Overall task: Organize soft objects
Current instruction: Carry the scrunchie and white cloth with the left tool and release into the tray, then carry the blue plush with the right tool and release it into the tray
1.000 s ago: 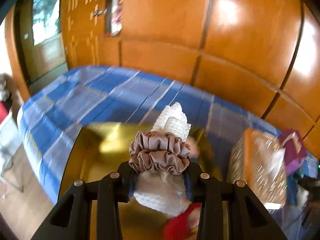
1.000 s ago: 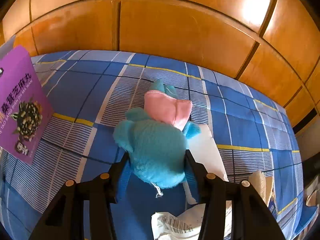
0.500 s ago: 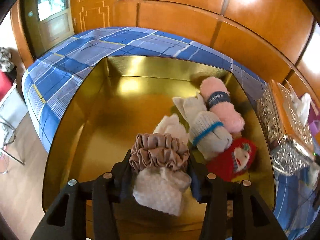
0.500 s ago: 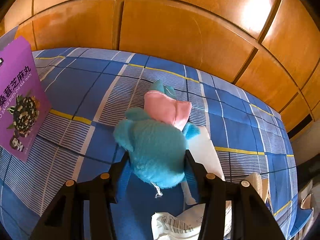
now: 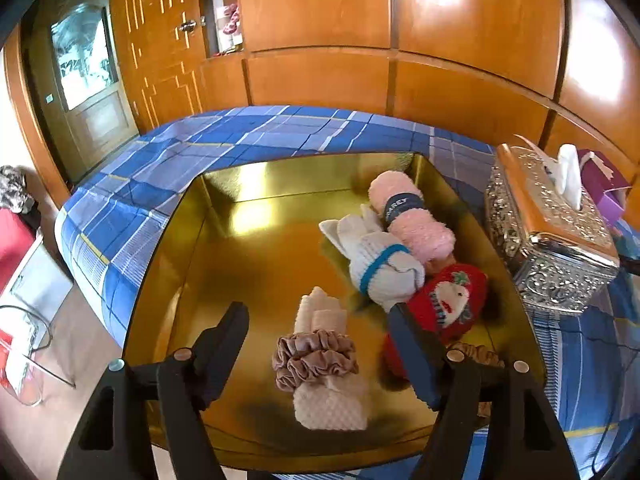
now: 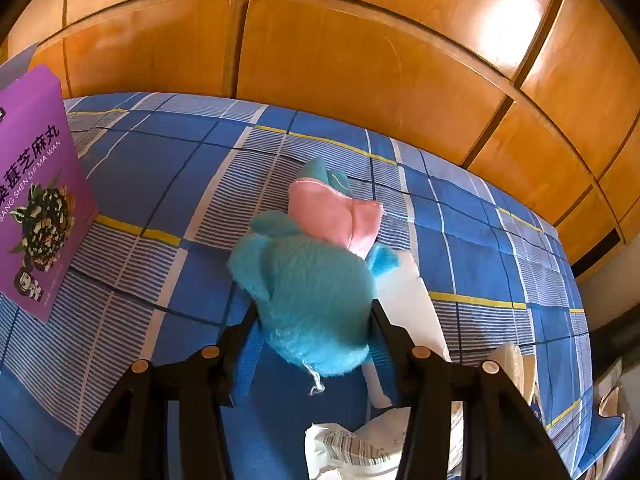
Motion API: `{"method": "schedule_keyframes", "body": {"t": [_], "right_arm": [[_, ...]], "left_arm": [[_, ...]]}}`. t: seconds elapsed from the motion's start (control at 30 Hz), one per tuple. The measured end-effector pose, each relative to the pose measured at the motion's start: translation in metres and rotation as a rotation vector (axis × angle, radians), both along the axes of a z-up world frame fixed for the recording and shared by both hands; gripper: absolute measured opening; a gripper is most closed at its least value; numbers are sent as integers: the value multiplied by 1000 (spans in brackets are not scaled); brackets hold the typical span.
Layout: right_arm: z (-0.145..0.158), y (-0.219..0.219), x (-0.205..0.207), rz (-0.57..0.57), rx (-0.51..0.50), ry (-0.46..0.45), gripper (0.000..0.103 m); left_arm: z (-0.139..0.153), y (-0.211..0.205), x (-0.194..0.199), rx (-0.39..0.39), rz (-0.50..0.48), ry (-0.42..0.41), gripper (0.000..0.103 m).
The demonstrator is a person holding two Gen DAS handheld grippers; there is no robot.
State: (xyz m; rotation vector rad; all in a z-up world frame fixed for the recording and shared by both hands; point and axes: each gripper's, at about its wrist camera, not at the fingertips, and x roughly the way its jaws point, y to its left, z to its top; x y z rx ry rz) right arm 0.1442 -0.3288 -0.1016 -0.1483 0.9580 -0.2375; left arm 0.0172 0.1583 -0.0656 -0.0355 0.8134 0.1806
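Note:
In the left wrist view my left gripper [image 5: 318,318] is open and empty above a gold tray [image 5: 280,176]. A cream rolled cloth wrapped in a mauve scrunchie [image 5: 320,360] lies on the tray floor between the spread fingers. A white roll with a blue band [image 5: 380,260], a pink roll [image 5: 408,216] and a red roll [image 5: 448,304] lie along the tray's right side. In the right wrist view my right gripper [image 6: 312,312] is shut on a turquoise plush toy [image 6: 312,288] with a pink patch, held above the blue plaid cloth [image 6: 160,168].
A silver embossed tissue box [image 5: 548,240] stands right of the tray. A purple box [image 6: 32,184] stands at the left in the right wrist view. White paper and a barcoded packet [image 6: 352,448] lie below the plush. Wooden panels [image 6: 340,60] rise behind. A brown scrunchie [image 5: 476,354] lies near the tray's right edge.
My left gripper has opened and let go of the cream roll with the scrunchie, which now lies in the tray. My right gripper holds the plush nearly still.

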Motion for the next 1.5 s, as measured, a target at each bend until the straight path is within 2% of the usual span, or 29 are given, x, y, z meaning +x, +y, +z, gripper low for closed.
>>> {"method": "schedule_keyframes", "body": {"t": [0.2,0.87,1.07,1.23,1.5], "right_arm": [[-9,-7,4,-28,14,58,53],[-6,-7,4,-34,14,42,49],[8,-18,12,-87,90,16,45],[41,-3,32,-74,71,-24,45],[145,48,64,16,15,-181,45]], "left_arm": [[5,-9,-3,20,-22,-14,75],[3,-19,-5,44,-41,-11,78],[5,-19,-5,42,-66,-8,78],[4,-16,-5,29,-83,-1,78],[8,-3,-8,6,-67,-18,78]]}}
